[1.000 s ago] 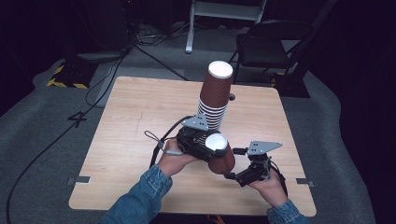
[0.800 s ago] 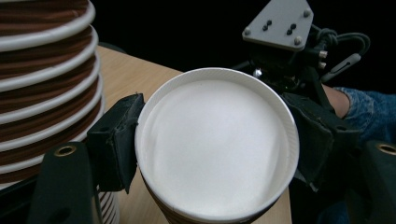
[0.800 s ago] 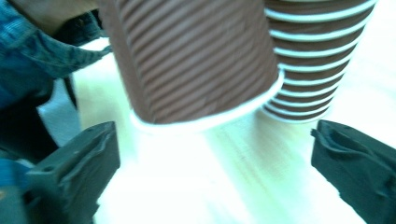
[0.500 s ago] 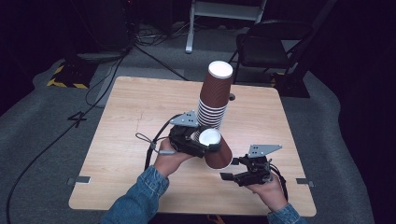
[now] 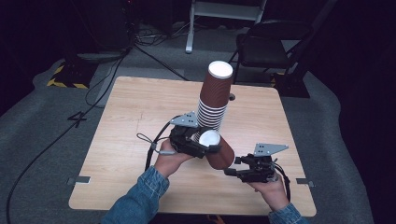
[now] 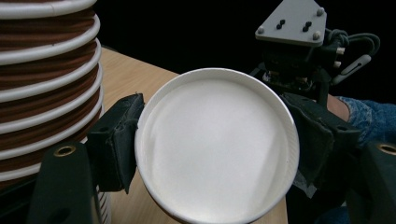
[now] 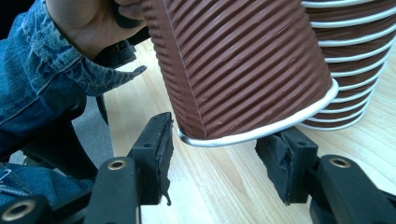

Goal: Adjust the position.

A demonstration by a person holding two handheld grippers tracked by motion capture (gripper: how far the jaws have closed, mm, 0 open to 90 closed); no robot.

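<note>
A tall stack of brown ribbed paper cups (image 5: 215,100) stands upside down on the wooden table (image 5: 135,116). My left gripper (image 5: 208,140) is shut on the base end of a single brown cup (image 5: 223,154), which lies tilted with its white bottom (image 6: 217,149) facing the left gripper view. Its pads (image 6: 119,140) press both sides. My right gripper (image 5: 232,166) sits at the cup's white rim (image 7: 261,133). Its jaws have just been closing. The rim hangs between and just above the pads (image 7: 161,140), with a gap on the right.
The stack (image 7: 359,70) stands right behind the held cup (image 7: 243,65). A hand in a denim sleeve (image 7: 42,70) holds the left gripper close by. A black chair (image 5: 271,46) and cables lie beyond the table's far edge.
The left gripper has carried the cup a little up and to the left. The right gripper's jaws have narrowed toward the cup's rim.
</note>
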